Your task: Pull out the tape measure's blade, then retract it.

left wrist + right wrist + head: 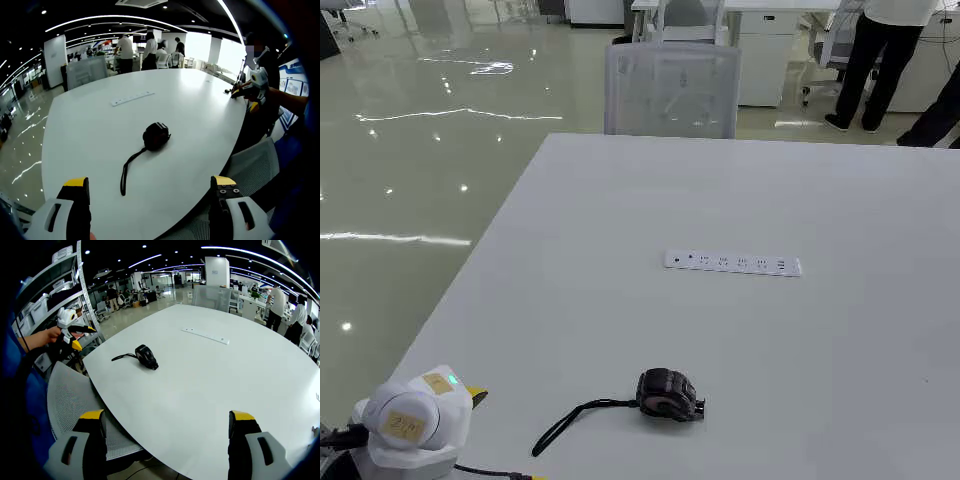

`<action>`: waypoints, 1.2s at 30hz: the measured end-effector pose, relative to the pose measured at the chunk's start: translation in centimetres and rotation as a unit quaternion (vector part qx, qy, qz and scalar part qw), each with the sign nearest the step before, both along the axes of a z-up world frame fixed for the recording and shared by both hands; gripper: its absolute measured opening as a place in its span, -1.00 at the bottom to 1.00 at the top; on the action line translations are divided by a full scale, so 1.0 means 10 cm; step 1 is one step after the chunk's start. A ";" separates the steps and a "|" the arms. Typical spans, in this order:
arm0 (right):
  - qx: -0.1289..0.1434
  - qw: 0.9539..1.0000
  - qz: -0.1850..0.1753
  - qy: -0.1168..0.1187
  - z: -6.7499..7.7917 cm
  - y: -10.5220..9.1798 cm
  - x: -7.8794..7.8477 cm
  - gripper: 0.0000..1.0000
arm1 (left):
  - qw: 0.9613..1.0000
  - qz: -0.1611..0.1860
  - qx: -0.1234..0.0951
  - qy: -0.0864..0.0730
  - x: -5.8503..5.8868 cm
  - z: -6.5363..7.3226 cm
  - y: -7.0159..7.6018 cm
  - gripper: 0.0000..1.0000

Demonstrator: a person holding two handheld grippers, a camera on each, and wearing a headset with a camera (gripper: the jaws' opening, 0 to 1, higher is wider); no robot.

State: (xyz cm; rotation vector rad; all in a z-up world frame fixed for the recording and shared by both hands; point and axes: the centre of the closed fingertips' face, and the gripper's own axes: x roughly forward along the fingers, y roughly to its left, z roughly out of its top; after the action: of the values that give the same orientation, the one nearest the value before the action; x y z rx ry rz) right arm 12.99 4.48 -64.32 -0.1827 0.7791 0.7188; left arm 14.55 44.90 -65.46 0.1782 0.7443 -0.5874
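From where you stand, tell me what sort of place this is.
Most likely an open-plan office: a large white table with a power strip on it, a mesh office chair at its far edge, and desks beyond.

The tape measure (670, 395) and its strap (570, 420) are black on the plain white desk (570, 250). At its 1 o'clock lies a white power strip (732, 263). The left hand-held gripper (150, 182) and right hand-held gripper (167, 415) are white, their jaws black with yellow tips.
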 end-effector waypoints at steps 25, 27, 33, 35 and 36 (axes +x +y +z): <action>0.015 1.000 -0.003 0.011 -0.08 0.07 -0.04 0.91 | 1.000 -0.013 0.011 -0.011 -0.05 0.06 0.06 0.93; 0.013 1.000 -0.001 0.010 -0.08 0.07 -0.04 0.89 | 1.000 -0.012 0.008 -0.013 -0.05 0.06 0.06 0.93; 0.018 1.000 0.008 0.007 -0.06 0.11 -0.03 0.86 | 1.000 -0.012 0.007 -0.012 -0.03 0.00 0.05 0.92; 0.016 1.000 0.010 0.009 -0.07 0.12 -0.03 0.86 | 1.000 -0.015 0.007 -0.011 -0.03 0.00 0.04 0.92; 0.016 1.000 0.011 0.009 -0.07 0.12 -0.02 0.85 | 1.000 -0.015 0.007 -0.013 -0.01 0.00 0.03 0.92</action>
State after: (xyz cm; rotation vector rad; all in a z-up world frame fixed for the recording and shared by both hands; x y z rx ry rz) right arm 12.77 5.69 -65.03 -0.1568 0.7827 0.7544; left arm 14.41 45.25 -65.43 0.2090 0.7219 -0.6082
